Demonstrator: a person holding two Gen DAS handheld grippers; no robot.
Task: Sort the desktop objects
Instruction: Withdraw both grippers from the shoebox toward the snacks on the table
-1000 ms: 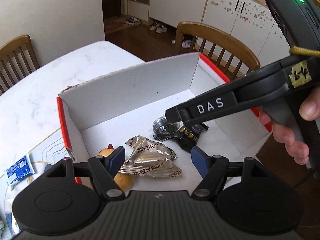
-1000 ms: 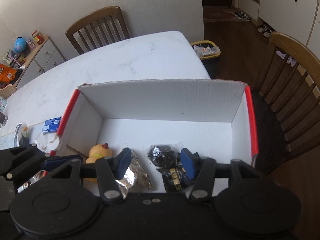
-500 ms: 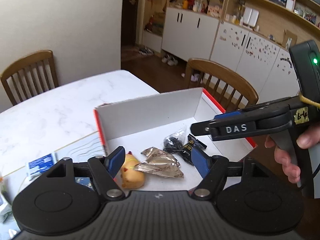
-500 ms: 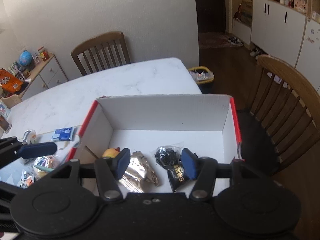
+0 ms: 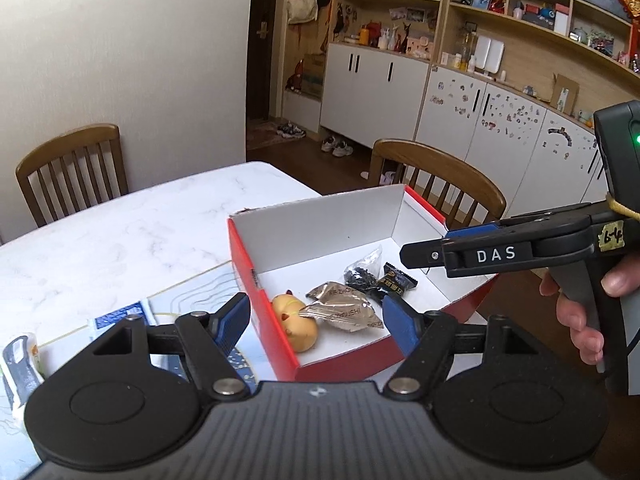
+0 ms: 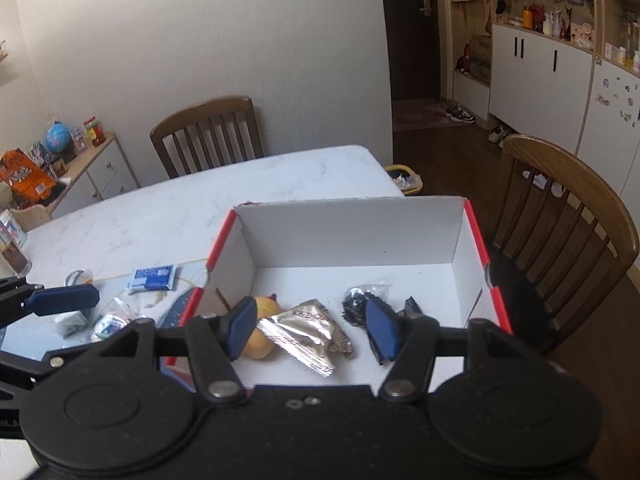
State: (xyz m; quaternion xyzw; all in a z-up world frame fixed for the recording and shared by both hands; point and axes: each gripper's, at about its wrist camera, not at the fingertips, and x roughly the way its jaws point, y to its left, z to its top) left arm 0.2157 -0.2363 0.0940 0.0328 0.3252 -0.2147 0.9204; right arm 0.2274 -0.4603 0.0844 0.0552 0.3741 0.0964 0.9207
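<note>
A red box with white inside walls (image 5: 320, 220) (image 6: 352, 232) sits on the marble table (image 5: 120, 240). In it lie a yellow duck toy (image 5: 296, 320) (image 6: 266, 306), silver snack packets (image 5: 344, 308) (image 6: 308, 328), a clear bag of dark bits (image 5: 360, 276) (image 6: 354, 304) and a black candy wrapper (image 5: 396, 280) (image 6: 412, 308). My left gripper (image 5: 315, 316) hangs above the box's near left corner, its jaws opening a little and empty. My right gripper (image 6: 312, 322) (image 5: 424, 246) hovers over the box's near edge, jaws opening, nothing between them.
Left of the box lie a blue packet (image 6: 152, 278) (image 5: 116, 318) and small wrapped items (image 6: 108, 326) on a patterned mat. Wooden chairs stand behind the table (image 6: 208, 132) and right of the box (image 6: 568, 208). A person's hand (image 5: 576, 312) holds the right gripper.
Both grippers have lifted and pulled back from the box, which now looks smaller and farther. The right jaws have spread wider. The items in the box have not moved.
</note>
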